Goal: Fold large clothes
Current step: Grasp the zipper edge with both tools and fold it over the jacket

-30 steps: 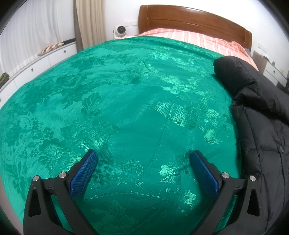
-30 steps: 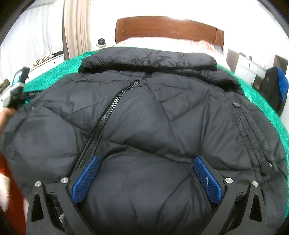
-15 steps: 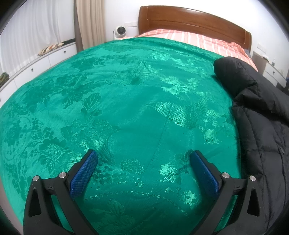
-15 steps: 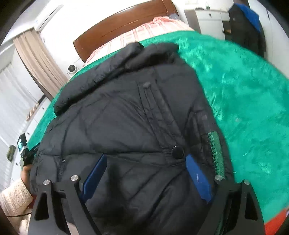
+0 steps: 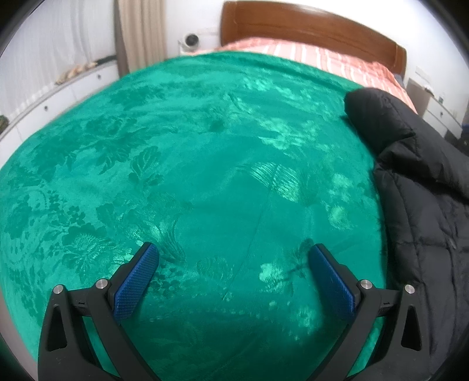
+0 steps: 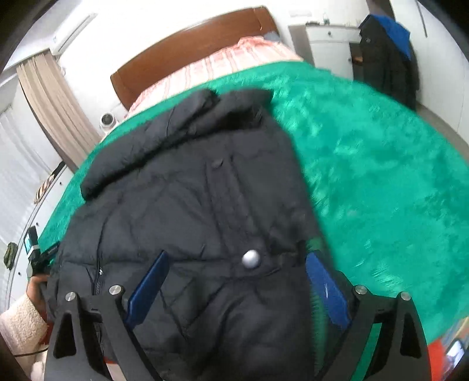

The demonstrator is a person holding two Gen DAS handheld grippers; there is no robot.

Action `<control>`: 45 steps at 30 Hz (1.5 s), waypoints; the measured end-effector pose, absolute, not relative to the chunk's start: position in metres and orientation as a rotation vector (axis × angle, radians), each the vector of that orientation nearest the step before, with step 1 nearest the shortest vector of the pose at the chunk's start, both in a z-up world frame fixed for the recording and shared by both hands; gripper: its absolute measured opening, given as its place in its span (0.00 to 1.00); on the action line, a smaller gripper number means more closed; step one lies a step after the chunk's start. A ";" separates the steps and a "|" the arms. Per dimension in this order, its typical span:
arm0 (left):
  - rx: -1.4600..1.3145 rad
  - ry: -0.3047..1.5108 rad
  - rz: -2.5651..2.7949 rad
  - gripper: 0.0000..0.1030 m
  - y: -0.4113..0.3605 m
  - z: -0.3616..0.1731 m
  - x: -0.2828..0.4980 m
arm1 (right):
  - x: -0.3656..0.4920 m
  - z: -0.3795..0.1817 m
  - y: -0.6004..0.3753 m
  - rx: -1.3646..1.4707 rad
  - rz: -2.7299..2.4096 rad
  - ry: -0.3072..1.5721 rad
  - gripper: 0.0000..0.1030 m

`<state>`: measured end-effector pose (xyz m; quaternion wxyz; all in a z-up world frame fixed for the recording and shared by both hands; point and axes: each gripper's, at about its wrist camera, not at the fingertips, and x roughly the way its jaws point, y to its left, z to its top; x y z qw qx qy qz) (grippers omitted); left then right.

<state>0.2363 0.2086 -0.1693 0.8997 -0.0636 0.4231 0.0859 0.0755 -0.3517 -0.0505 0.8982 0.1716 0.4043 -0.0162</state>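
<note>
A black puffer jacket (image 6: pixel 205 205) lies spread on the green bedspread (image 6: pixel 381 175), collar toward the headboard. My right gripper (image 6: pixel 238 258) hovers over the jacket's lower right part. Its jaws are opening, and the jacket's edge with a silver snap button (image 6: pixel 251 259) and green zipper tape (image 6: pixel 315 243) lies between the fingers; the pads do not press on it. My left gripper (image 5: pixel 234 263) stands open above bare green bedspread (image 5: pixel 176 146). The jacket (image 5: pixel 425 190) lies off to its right, apart from it.
A wooden headboard (image 5: pixel 307 26) and a pink striped sheet (image 5: pixel 307 55) are at the far end. White drawers (image 5: pixel 58 96) and a small camera (image 5: pixel 192 39) stand on the left. A dark coat (image 6: pixel 387 58) hangs at the right. A fleece sleeve (image 6: pixel 17 322) shows at bottom left.
My right gripper has rolled and slid from the jacket's zipper to its right edge. The left gripper has stayed where it was.
</note>
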 end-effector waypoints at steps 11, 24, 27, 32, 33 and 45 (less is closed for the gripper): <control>-0.011 1.015 -0.280 0.97 0.154 -0.146 0.167 | 0.033 -0.046 -0.405 0.503 -0.123 0.868 0.92; -0.114 1.095 -0.380 0.95 0.149 -0.151 0.157 | 0.023 -0.047 -0.391 0.430 0.002 0.974 0.92; -0.152 1.145 -0.430 0.87 0.138 -0.169 0.149 | 0.022 -0.069 -0.385 0.471 0.085 1.050 0.92; -0.023 1.167 -0.413 0.74 0.110 -0.169 0.152 | 0.026 -0.096 -0.365 0.458 0.161 1.120 0.79; -0.011 1.177 -0.420 0.64 0.105 -0.168 0.152 | 0.028 -0.099 -0.364 0.449 0.154 1.127 0.76; -0.144 1.217 -0.503 0.16 0.099 -0.139 0.114 | 0.002 -0.051 -0.367 0.400 0.211 1.146 0.19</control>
